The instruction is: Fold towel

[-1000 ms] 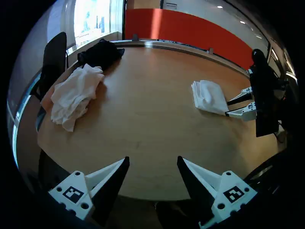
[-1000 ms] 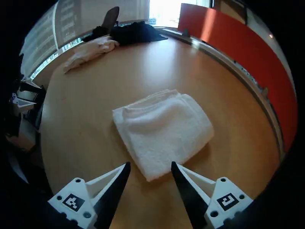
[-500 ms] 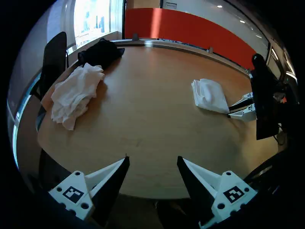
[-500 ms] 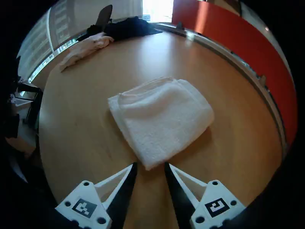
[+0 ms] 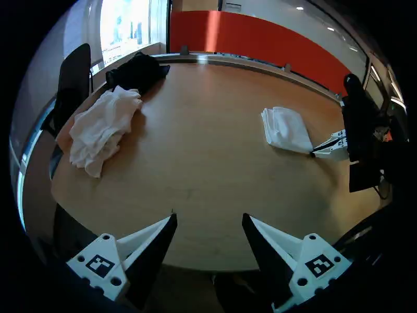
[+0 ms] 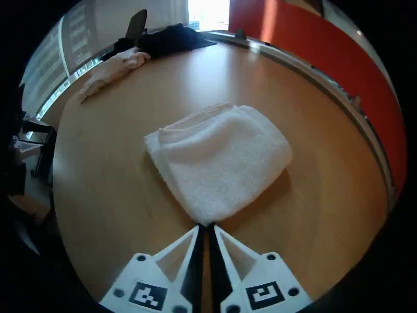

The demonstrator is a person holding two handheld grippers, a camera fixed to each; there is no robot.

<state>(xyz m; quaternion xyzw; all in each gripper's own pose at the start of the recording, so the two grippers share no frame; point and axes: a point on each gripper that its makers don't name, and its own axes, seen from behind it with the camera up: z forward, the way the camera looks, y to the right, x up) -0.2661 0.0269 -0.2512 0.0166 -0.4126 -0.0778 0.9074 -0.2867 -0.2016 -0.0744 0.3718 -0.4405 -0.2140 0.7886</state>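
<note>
Nearest in the left gripper view, the left gripper (image 5: 209, 215) was released, its two fingers spread wide over the near edge of the wooden table (image 5: 208, 151) and holding nothing. Nearest in the right gripper view, the right gripper (image 6: 206, 227) was clenched. Its fingers were drawn together with a thin slit between them, and their tips stood just at the near corner of the towel (image 6: 219, 156); whether that corner was caught between the tips could not be told. This view showed the towel from close: it was white, folded to a thick rectangle and lying flat on the table, with its stacked layers visible along the far left edge. The left gripper view gave the wider picture instead. There the towel lay on the right part of the table, well apart from the left gripper. The right gripper came to it from the right, low over the wood, held by a person in a dark sleeve (image 5: 359, 120). Farther off, on the left side of the table, lay a loose pile of white cloth (image 5: 101, 130), and just beyond it a black garment (image 5: 136, 73). A dark chair (image 5: 73, 78) stood at the far left edge, and behind the table were a red wall panel (image 5: 250, 39) and a bright window (image 5: 125, 26).
</note>
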